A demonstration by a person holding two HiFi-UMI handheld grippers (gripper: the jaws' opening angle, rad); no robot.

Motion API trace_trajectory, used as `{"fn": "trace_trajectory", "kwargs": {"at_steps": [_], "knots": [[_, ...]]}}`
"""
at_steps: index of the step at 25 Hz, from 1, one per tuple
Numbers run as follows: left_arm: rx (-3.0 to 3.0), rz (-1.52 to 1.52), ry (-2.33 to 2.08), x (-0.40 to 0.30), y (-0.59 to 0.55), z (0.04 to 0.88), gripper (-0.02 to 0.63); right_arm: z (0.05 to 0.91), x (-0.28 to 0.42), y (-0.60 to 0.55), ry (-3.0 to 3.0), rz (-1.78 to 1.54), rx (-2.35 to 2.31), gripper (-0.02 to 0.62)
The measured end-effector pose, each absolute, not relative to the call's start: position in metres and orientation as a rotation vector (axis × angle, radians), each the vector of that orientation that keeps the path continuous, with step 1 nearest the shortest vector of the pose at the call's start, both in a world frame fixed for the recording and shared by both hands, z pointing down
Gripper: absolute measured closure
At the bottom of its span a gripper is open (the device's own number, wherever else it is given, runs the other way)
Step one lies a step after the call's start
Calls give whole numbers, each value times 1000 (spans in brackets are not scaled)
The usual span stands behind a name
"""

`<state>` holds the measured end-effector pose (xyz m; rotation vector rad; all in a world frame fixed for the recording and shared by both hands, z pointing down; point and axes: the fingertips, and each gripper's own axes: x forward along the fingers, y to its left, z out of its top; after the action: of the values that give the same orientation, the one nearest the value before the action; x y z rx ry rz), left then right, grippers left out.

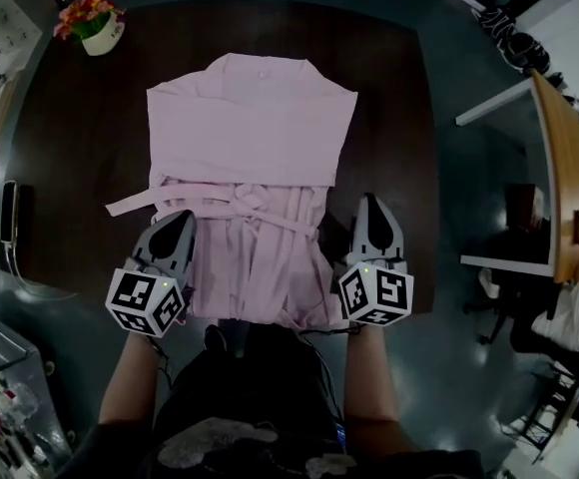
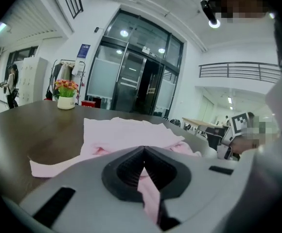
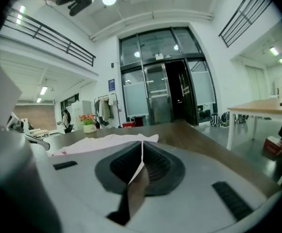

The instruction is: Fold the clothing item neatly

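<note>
Looking down from the head camera, I saw the pink robe (image 1: 250, 138) spread flat on the table (image 1: 70, 168). Its long axis ran from the collar, at the flower pot (image 1: 98, 30) end, to the hem at the edge farthest from the pot. The left gripper (image 1: 173, 220) sat at the hem corner on the pot's side and the right gripper (image 1: 371, 206) at the corner away from it, level with each other. In each gripper view the jaws were pressed together on a thin pinch of pink cloth. The tied belt (image 1: 210, 200) crossed the robe just beyond both grippers. I judged the coming move to be carrying the hem toward the collar, with neither hand nearer.
</note>
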<state>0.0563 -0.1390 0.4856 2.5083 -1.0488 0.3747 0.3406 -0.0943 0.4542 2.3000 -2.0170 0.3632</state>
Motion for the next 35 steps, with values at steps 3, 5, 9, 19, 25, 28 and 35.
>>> {"fn": "trace_trajectory", "kwargs": {"at_steps": [3, 5, 9, 19, 25, 28, 35], "knots": [[2560, 302, -1022, 40, -106, 476, 596, 443, 317, -61, -2029, 259, 2323, 594], [2606, 267, -994, 24, -82, 470, 595, 439, 297, -36, -2019, 210, 2336, 594], [2656, 237, -946, -29, -24, 468, 595, 446, 243, 29, -1995, 205, 2383, 595], [2705, 396, -890, -177, 95, 499, 595, 484, 134, 216, -1778, 408, 2544, 594], [2737, 519, -905, -188, 104, 568, 594, 559, 137, 254, -1665, 515, 2466, 592], [2734, 625, -893, -190, 92, 624, 576, 618, 162, 244, -1639, 540, 2379, 555], [2711, 782, -956, -187, 47, 748, 402, 757, 204, 209, -1727, 601, 2155, 411]]}}
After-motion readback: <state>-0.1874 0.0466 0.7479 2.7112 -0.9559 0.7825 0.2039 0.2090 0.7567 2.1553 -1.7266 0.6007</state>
